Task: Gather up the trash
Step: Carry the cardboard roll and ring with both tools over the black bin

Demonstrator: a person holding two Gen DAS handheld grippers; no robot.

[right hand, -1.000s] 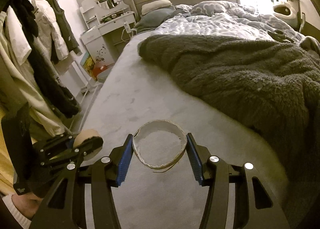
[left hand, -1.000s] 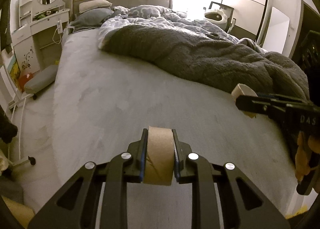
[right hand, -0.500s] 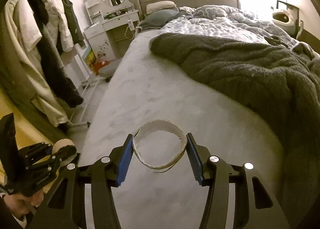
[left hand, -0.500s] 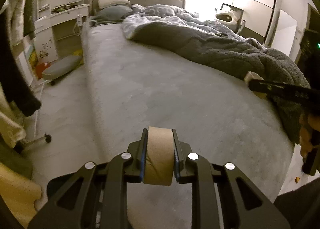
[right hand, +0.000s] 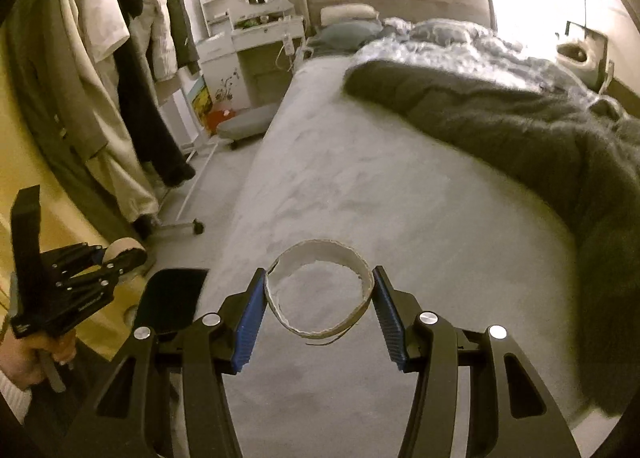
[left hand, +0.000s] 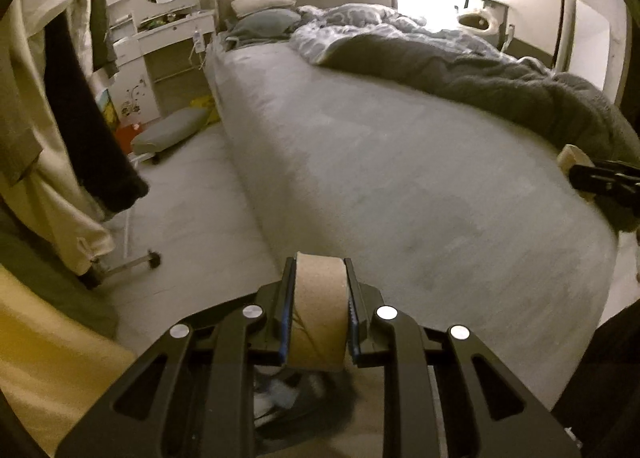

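My left gripper [left hand: 316,310] is shut on a brown cardboard tube [left hand: 318,308], seen side-on, held past the bed's near left corner. Below it lies a dark bin with pale trash [left hand: 288,398]. My right gripper [right hand: 319,294] is shut on a thin empty cardboard ring [right hand: 320,248], held over the bed's near end. The left gripper with its tube [right hand: 120,248] shows at the left of the right wrist view, above a dark opening [right hand: 172,294]. The right gripper [left hand: 600,178] and its ring [left hand: 572,158] show at the right edge of the left wrist view.
The bed [left hand: 400,162] has a grey sheet and a dark fluffy blanket [left hand: 500,86] on its right half. Clothes hang on a wheeled rack [right hand: 120,78] at the left. A white dresser [right hand: 256,42] and a low grey stool [right hand: 248,122] stand beyond.
Both grippers have pulled back and to the left off the bed, each still holding its cardboard piece. The floor, clothes rack and dark bin have come into view.
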